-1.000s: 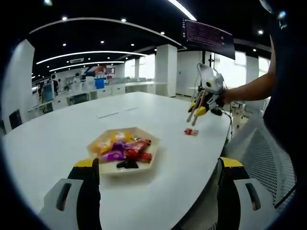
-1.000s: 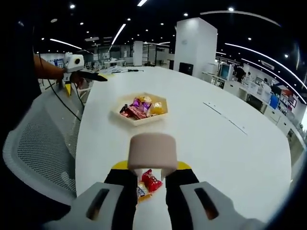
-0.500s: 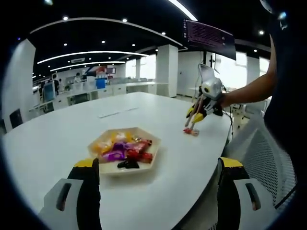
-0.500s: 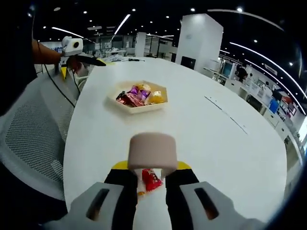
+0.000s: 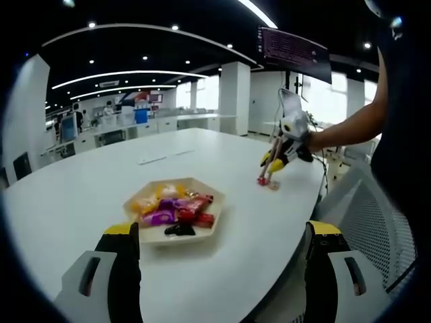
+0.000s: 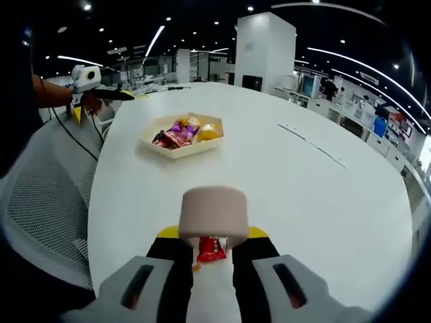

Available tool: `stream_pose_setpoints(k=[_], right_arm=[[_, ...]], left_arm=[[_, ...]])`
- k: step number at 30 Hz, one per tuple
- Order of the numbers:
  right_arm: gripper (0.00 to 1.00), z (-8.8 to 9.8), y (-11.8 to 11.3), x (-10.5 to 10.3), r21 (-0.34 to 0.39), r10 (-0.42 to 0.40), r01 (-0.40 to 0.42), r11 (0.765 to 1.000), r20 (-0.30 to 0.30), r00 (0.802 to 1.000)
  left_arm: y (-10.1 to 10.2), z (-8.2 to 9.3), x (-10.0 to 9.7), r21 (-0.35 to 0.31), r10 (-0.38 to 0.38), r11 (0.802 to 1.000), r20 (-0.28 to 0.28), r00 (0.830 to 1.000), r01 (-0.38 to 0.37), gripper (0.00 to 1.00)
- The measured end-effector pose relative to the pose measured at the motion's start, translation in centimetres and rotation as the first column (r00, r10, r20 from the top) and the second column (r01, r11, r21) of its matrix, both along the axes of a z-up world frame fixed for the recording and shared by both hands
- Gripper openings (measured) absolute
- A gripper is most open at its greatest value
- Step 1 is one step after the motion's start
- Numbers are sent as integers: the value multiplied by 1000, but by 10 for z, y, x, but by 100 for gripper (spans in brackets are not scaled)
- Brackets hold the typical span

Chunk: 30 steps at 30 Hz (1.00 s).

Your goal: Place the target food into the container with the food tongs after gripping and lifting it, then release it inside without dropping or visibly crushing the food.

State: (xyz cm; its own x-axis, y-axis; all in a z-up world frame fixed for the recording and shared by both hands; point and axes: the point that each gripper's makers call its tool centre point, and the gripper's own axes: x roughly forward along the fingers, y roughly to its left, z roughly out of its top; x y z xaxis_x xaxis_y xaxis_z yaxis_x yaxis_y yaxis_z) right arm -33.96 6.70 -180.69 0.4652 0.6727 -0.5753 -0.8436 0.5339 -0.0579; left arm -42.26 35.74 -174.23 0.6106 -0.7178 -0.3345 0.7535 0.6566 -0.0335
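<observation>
Right gripper [image 6: 207, 259] holds tongs [image 6: 214, 217] over the red snack packet [image 6: 211, 249] on the white table [image 6: 323, 202]; whether they are closed, cannot tell. Left gripper [image 5: 219, 252] open, idle. Squeeze the packet's middle gently, lift straight, carry to tray [image 6: 180, 143].

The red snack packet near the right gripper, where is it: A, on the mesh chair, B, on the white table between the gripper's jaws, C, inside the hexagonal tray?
B: the red snack packet lies on the white table between the right gripper's jaws, apart from the tray.
</observation>
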Motion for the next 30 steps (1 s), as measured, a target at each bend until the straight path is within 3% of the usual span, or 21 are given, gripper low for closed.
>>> stream_pose_setpoints(k=[7, 11, 19, 30], right_arm=[[16, 0, 0, 2, -57, -21, 21, 998, -14, 1000], [14, 0, 1, 4, -58, -57, 55, 997, -46, 997], [14, 7, 0, 9, -42, -80, 78, 996, -54, 995], [14, 45, -3, 23, -34, -108, 107, 994, -35, 994]], left_arm=[[-1, -1, 0, 1, -4, 1000, -6, 1000, 5, 100], [0, -1, 0, 1, -2, 1000, -2, 1000, 2, 100], [0, 0, 1, -4, 0, 1000, -3, 1000, 0, 100], [0, 2, 0, -10, -5, 1000, 10, 1000, 5, 100]])
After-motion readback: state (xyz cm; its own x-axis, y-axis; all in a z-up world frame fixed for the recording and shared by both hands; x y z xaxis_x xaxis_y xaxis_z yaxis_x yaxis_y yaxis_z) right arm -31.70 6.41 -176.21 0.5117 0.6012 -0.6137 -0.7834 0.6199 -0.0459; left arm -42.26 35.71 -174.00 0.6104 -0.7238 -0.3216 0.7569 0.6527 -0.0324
